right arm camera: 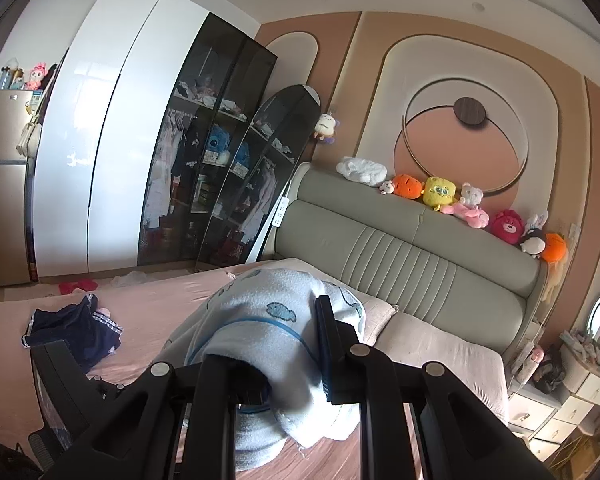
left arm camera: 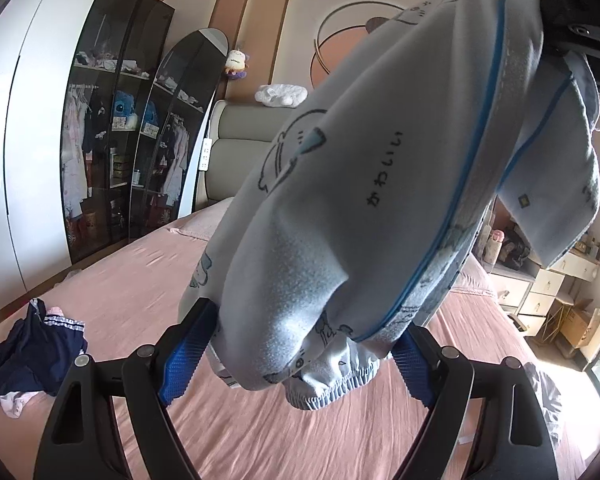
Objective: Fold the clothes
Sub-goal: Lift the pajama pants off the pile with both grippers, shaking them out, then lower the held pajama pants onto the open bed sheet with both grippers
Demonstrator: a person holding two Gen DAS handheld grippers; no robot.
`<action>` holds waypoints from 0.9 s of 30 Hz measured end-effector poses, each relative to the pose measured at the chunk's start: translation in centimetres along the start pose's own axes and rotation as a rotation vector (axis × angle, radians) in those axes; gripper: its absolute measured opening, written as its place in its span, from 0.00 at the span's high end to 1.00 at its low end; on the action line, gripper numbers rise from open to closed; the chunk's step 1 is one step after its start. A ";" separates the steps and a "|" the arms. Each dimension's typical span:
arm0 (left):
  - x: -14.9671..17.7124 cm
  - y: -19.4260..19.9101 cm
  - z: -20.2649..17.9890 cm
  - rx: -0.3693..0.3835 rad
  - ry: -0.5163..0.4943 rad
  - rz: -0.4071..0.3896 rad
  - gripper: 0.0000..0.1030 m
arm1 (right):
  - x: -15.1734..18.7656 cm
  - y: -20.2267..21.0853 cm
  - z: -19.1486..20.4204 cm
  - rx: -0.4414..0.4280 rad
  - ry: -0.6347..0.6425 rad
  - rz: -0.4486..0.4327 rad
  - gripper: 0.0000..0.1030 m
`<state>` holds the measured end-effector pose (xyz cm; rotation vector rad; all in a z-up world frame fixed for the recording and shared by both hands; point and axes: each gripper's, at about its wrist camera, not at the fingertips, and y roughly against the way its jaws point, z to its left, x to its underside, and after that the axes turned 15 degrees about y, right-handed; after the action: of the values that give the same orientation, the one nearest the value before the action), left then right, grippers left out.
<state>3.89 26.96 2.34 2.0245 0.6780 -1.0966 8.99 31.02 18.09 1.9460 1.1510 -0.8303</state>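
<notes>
garment: light blue fleece garment (left arm camera: 340, 200) with cartoon prints and blue piping, hanging in the air above the pink bed (left arm camera: 140, 280), stretching between both tongs
left gripper (left arm camera: 300, 344): jaws standing fairly wide, blue pads (left arm camera: 184, 360) on either side of the bunched elastic hem; fabric is sitting between them, looking draped more than pinched, firm hold cannot be told
right gripper (right arm camera: 300, 356): fabric is wrapping over and around the fingers, hiding the gap; seems to be pinching the garment, opening cannot be told exactly
other clothes: navy garment pile (left arm camera: 32, 352) lying on the bed's left side, well apart
risk 1: hem is likely slipping out of the wide left jaws, dropping one end in a heap
risk 2: cloth wound around the right fingers is likely snagging on release, dragging the fold
risk 3: garment is hanging twisted, so laying it down now is risking creases
</notes>
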 end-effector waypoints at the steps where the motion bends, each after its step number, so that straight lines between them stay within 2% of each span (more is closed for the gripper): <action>1: 0.1 -0.1 0.0 -0.006 -0.006 -0.002 0.19 | 0.4 -0.3 -0.2 -0.002 -0.005 0.009 0.85; 6: 0.3 -1.5 0.5 -0.037 -0.007 0.041 0.19 | 2.4 -1.5 -0.9 -0.012 -0.032 0.054 0.85; 10: 0.6 -3.1 1.7 -0.020 0.051 0.108 0.21 | 4.0 -2.5 -1.3 -0.017 -0.048 0.089 0.85; 11: 0.8 -3.4 1.9 -0.016 0.055 0.115 0.24 | 4.4 -2.8 -1.2 -0.016 -0.048 0.096 0.85; 16: 1.7 -4.8 1.6 -0.016 0.020 0.163 0.60 | 6.6 -4.4 -0.8 -0.041 -0.071 0.134 0.85; 19: 2.4 -5.5 1.6 -0.020 0.003 0.193 0.67 | 8.2 -5.7 -0.6 -0.055 -0.092 0.172 0.85; 24: 3.5 -7.1 2.5 -0.010 0.024 0.263 0.69 | 11.4 -7.7 -0.5 -0.091 -0.144 0.244 0.84; 27: 4.6 -7.7 2.4 -0.019 -0.007 0.292 0.75 | 13.3 -8.6 -0.4 -0.124 -0.177 0.291 0.84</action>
<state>-0.54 30.13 -5.20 2.0249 0.3723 -0.9209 6.53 40.22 5.40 1.8412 0.7742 -0.7389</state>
